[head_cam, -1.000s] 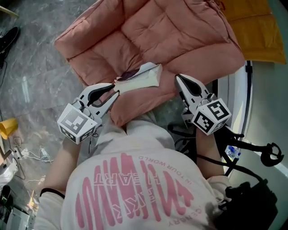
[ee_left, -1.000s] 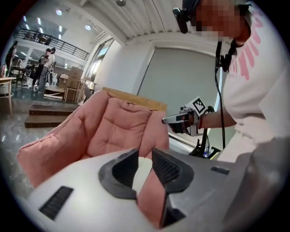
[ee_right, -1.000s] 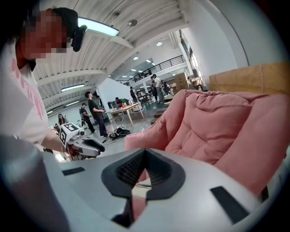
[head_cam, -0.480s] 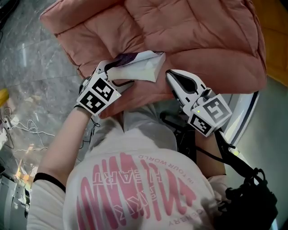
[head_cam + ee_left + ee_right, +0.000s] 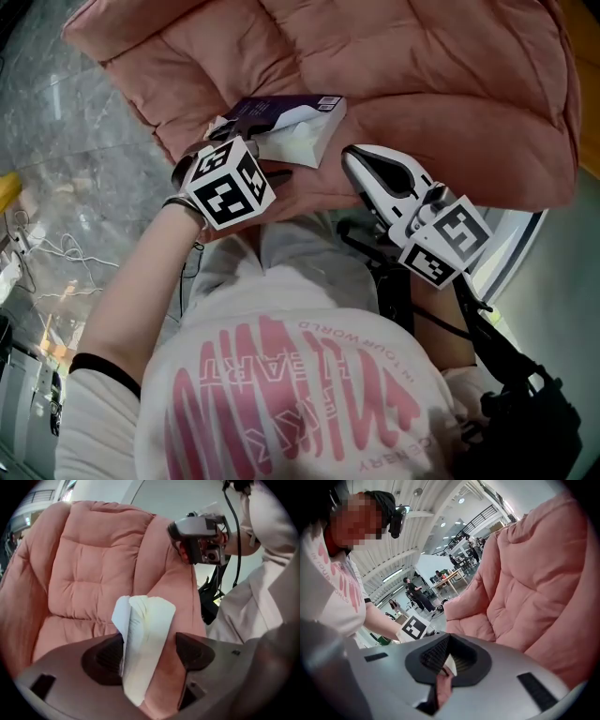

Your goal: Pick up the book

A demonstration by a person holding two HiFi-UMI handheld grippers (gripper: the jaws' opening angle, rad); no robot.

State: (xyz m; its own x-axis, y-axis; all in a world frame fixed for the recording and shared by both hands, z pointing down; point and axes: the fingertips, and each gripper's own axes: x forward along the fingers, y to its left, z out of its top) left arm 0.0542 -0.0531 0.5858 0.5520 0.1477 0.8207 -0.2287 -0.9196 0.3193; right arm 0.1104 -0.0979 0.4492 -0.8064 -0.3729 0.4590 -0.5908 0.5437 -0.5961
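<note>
The book (image 5: 291, 122) lies on the front edge of a pink padded armchair (image 5: 422, 84), purple cover up, white pages fanned. My left gripper (image 5: 234, 155) points down over the book's near end, and its marker cube hides most of the jaws. In the left gripper view the book (image 5: 143, 639) stands between the spread jaws of the left gripper (image 5: 149, 653). The left pad (image 5: 105, 656) is against the pages. Pink cushion shows between the book and the right pad (image 5: 192, 651). My right gripper (image 5: 354, 161) is shut and empty, right of the book. In its own view the right gripper (image 5: 445, 660) has its jaws together.
Grey marble floor (image 5: 56, 131) lies left of the chair, with loose cables (image 5: 37, 253) and a yellow object (image 5: 5, 187). Black stand gear (image 5: 506, 375) sits at lower right beside a white rim (image 5: 511, 253). People stand far back in the right gripper view.
My left gripper swung in from the left and down over the book's near end, and its jaws spread wide. The right gripper sank a little and stayed shut.
</note>
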